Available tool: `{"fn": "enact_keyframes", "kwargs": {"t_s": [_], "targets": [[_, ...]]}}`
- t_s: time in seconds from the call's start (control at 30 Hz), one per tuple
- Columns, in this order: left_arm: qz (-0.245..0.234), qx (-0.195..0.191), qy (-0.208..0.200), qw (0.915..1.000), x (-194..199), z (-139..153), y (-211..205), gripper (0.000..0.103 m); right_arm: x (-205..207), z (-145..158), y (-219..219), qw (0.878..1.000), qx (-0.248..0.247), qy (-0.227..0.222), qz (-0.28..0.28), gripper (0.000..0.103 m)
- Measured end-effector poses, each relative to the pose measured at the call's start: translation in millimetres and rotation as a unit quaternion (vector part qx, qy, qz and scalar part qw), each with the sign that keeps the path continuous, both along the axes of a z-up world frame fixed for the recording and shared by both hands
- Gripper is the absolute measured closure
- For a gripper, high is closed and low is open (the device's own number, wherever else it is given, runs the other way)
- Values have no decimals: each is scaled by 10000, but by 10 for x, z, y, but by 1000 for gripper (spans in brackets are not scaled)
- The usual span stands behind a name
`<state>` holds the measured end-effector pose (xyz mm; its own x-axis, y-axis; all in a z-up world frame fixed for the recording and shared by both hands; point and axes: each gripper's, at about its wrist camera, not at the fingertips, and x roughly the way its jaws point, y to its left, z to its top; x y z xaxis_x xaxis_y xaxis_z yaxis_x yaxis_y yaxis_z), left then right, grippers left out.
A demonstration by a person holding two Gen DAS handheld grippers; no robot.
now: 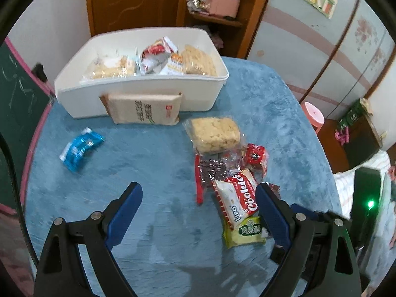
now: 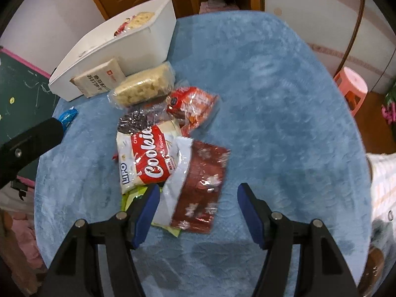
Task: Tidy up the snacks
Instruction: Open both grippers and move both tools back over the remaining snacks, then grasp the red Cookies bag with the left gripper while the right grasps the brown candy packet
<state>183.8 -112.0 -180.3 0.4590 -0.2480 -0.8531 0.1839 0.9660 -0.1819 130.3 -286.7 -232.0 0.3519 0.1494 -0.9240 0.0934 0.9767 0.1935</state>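
Both grippers wide open and empty, right gripper (image 2: 195, 198) hovering over the dark red packet (image 2: 200, 185) atop the table's snack pile — looks light, crinkly, slippery, so pinch its flat sealed edge, not the middle.

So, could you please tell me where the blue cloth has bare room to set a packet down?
Bare cloth lies between the blue packet and the rice cake, and right of the dark red packet. The pile around the cookies bag is crowded.
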Motion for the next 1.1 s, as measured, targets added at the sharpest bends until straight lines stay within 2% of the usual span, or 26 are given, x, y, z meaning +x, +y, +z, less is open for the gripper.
{"fn": "enact_keyframes", "kwargs": {"t_s": [0.07,0.23,0.3,0.57,0.67,0.9,1.1], "targets": [[44,-46,95,9999,36,-69,-20,11,19,-91,-15,9998,169,35,-42,42],[82,-60,298,9995,77,-221,-108,11,-16,-103,-86,9989,392,-142,-197,49],[43,-62,397,9992,84,-279,-173,11,-54,-95,-130,9988,403,-183,-223,56],[-193,69,579,9981,78,-428,-503,11,-269,-83,-209,9980,-603,-214,21,59],[-241,218,683,9971,97,-519,-652,11,-325,-94,-221,9974,-681,-228,92,59],[-94,520,955,9940,219,-729,-861,11,-352,-107,-295,9984,-478,-285,127,59],[4,1210,919,9884,305,-839,-1056,7,-379,-107,-264,9974,-571,-352,246,58]]}}
